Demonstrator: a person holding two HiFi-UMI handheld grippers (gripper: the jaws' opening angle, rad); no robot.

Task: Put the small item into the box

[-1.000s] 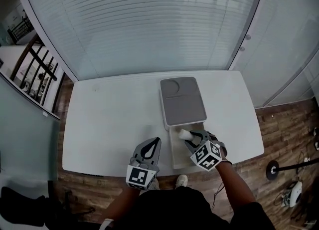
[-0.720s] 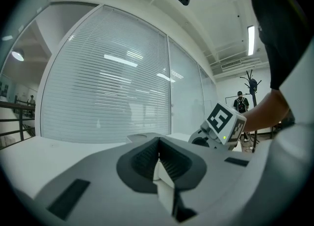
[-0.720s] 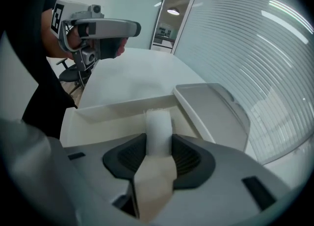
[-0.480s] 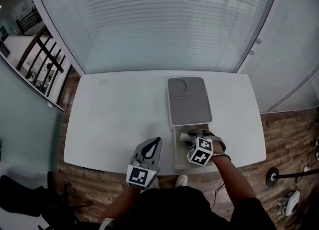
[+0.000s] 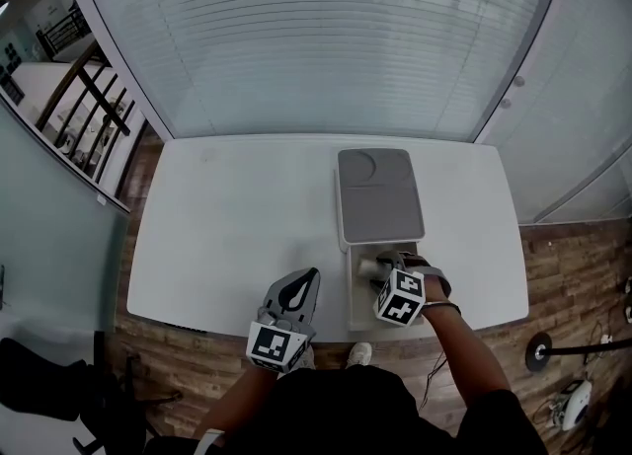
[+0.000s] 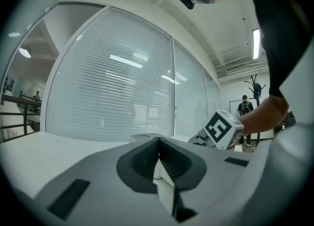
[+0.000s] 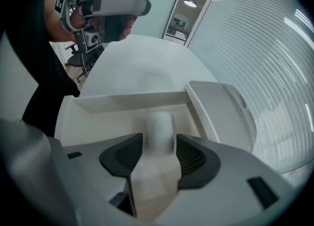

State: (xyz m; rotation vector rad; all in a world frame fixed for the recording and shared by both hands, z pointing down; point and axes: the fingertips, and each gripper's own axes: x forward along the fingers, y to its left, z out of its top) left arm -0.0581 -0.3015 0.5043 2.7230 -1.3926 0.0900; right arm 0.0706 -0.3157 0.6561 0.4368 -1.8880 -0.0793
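Observation:
The box has a grey lid [image 5: 380, 196] over its far part, and its white open tray [image 5: 356, 307] lies at the table's near edge. My right gripper [image 5: 387, 268] hangs over the open tray. A small white cylinder [image 5: 367, 267] is between its jaws. In the right gripper view the cylinder [image 7: 160, 124] looks blurred, and a thin gap shows at each pad as the jaws are opening. It is over the tray floor, inside the box wall [image 7: 127, 101]. My left gripper [image 5: 307, 275] hovers left of the box, shut and empty [image 6: 158, 144].
The white table [image 5: 227, 226] carries only the box. Its near edge runs just under both grippers. A wall of blinds stands behind the table, and wooden floor lies around it. The right gripper's marker cube [image 6: 223, 129] shows in the left gripper view.
My right gripper has come down into the open tray with the cylinder, and its jaws have spread wider. The left gripper has stayed where it was.

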